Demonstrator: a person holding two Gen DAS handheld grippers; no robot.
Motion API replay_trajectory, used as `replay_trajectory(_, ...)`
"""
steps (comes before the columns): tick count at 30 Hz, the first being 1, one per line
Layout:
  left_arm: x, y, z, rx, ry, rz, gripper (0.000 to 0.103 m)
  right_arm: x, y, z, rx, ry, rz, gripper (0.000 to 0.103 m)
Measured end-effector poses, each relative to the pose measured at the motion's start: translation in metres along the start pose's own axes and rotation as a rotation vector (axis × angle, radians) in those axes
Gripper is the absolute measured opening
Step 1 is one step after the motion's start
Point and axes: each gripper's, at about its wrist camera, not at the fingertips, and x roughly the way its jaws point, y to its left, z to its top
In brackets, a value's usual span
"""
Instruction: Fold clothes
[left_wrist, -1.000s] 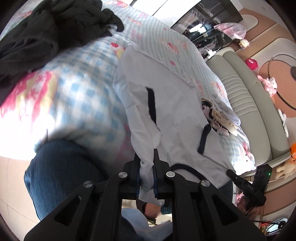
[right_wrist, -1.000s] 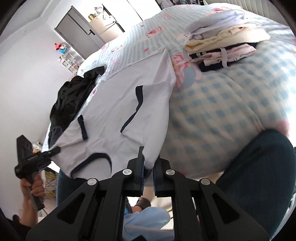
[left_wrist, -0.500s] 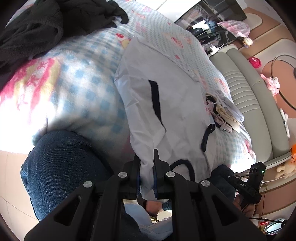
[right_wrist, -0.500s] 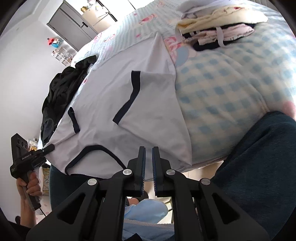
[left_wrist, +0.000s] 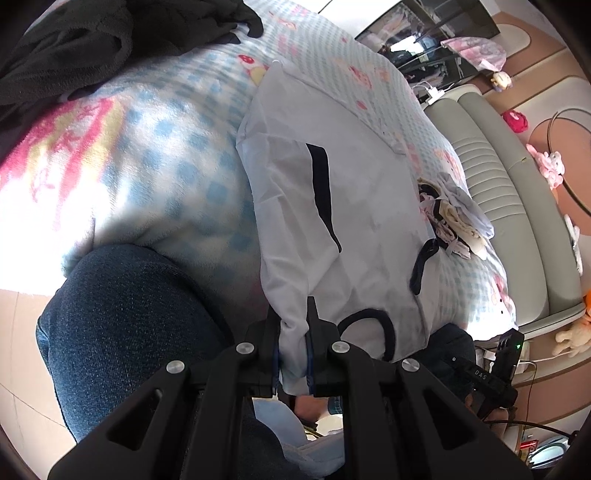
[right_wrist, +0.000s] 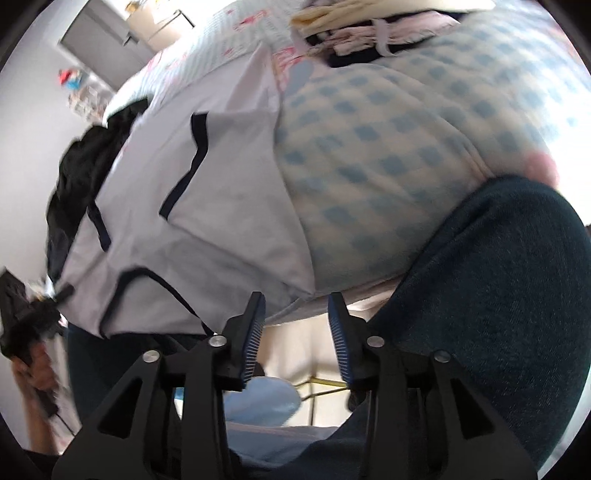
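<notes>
A white T-shirt with navy trim (left_wrist: 354, 206) lies spread on the checked bed cover, sleeves folded in, its collar end hanging over the near edge. My left gripper (left_wrist: 293, 325) is shut on the shirt's near shoulder corner. In the right wrist view the same shirt (right_wrist: 207, 221) lies on the bed, and my right gripper (right_wrist: 297, 314) is open and empty just below the shirt's hanging edge. The left gripper also shows in the right wrist view (right_wrist: 33, 314) at the far left.
A blue-checked blanket (left_wrist: 155, 158) covers the bed. A pile of black clothes (left_wrist: 92, 40) lies at the far left. A stack of folded clothes (right_wrist: 373, 29) sits at the right of the shirt. My jeans-clad legs (right_wrist: 491, 295) press against the bed's edge. A grey headboard (left_wrist: 517, 192) runs along the right.
My right gripper has let go of the shirt's corner and opened wide. The shirt has been pulled flatter toward the near edge. My left gripper keeps its hold.
</notes>
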Motion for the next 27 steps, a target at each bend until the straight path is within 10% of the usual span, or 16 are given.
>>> replay_trajectory(9,0.004,0.003,-0.002,-0.015,0.005,0.005,0.011,0.051,0.0,0.02,0.044,0.071,0.064,0.058)
replay_trajectory(13,0.007,0.006,-0.003,-0.024,0.014,-0.001,0.011,0.055,0.004,0.019,0.025,0.071,0.092,0.013)
replay_trajectory(27,-0.001,-0.013,0.037,-0.009,0.033,-0.105,0.011,0.009,0.019,0.04,-0.048,-0.015,0.182,0.006)
